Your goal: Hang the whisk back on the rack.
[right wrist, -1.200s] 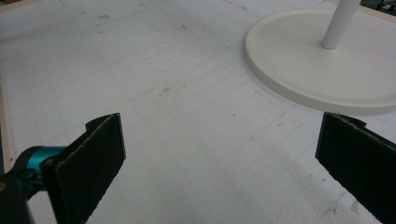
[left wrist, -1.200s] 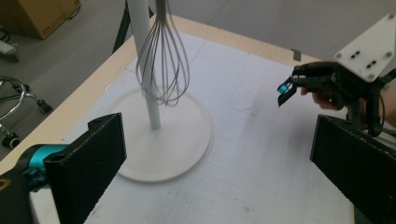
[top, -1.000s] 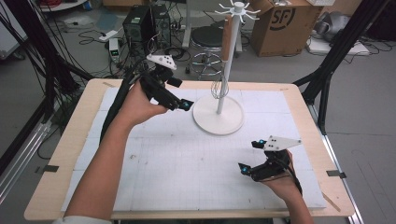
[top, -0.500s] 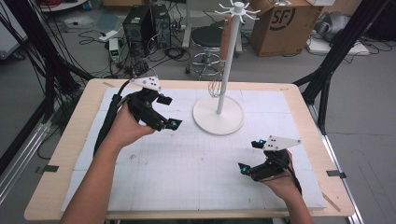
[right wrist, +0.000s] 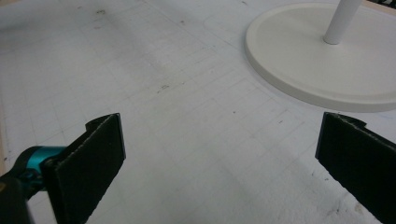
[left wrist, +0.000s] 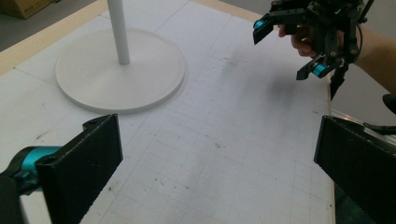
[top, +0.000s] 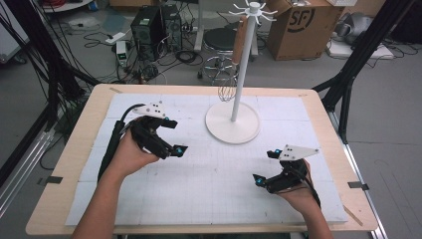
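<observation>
A white stand (top: 233,123) with a round base, a thin pole and hooks at the top rises at the back centre of the white gridded mat (top: 214,184). From one hook hangs a wire whisk (top: 227,89) with a wooden handle. My left gripper (top: 176,136) hovers open over the mat, left of the base, with nothing between its jaws. In the left gripper view my left gripper (left wrist: 219,172) faces the stand base (left wrist: 121,70) and my right gripper (left wrist: 308,37). Near the front right, my right gripper (top: 263,167) is open and empty. In its own view, my right gripper (right wrist: 219,163) looks at the base (right wrist: 327,60).
The wooden table edge (top: 79,149) frames the mat. Beyond the table, a cardboard box (top: 298,20), a computer tower (top: 149,25), a stool (top: 221,37) and loose cables stand on the floor. Black frame legs (top: 348,74) flank the table.
My left gripper has drawn back from beside the stand, toward the left and nearer the person. The right gripper has stayed put.
</observation>
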Available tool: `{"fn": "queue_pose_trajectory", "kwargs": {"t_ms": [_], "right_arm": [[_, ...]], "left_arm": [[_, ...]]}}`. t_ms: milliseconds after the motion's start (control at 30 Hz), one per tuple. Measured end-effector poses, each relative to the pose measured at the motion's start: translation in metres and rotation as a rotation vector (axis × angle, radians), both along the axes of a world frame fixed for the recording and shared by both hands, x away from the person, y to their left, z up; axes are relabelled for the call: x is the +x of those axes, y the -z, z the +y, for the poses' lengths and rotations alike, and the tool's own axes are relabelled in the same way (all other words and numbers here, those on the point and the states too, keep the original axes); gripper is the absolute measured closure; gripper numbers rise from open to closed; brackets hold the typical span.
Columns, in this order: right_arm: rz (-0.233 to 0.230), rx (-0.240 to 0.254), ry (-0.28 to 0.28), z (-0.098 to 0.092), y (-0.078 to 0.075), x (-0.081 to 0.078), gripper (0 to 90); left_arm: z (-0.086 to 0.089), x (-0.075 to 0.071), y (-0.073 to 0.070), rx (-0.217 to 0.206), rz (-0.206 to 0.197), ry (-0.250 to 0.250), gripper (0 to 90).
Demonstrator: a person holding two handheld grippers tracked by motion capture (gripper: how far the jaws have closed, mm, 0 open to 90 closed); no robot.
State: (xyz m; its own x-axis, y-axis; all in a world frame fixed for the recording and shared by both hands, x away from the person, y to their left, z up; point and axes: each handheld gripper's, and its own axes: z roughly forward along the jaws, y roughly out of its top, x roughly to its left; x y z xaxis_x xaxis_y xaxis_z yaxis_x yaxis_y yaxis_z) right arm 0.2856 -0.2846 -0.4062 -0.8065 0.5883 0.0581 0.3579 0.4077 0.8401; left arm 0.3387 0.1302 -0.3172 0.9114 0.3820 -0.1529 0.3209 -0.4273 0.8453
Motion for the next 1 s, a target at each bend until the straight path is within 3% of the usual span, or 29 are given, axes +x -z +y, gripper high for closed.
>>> {"fn": "queue_pose_trajectory", "kwargs": {"t_ms": [400, 667, 900, 1000], "right_arm": [[-0.005, 0.012, -0.005, -0.001, -0.001, 0.000, 0.4], [0.004, 0.019, 0.000, -0.003, 0.000, 0.002, 0.5], [0.004, 0.025, 0.000, -0.003, 0.000, 0.003, 0.4], [0.004, 0.023, 0.000, -0.003, 0.000, 0.003, 0.4]], "left_arm": [[0.010, -0.020, 0.021, -0.001, -0.032, -0.035, 1.6], [0.015, -0.032, 0.034, -0.033, -0.032, -0.040, 1.6], [0.015, -0.037, 0.038, -0.026, -0.047, -0.044, 1.7], [0.019, -0.040, 0.039, -0.041, -0.048, -0.058, 1.6]]}}
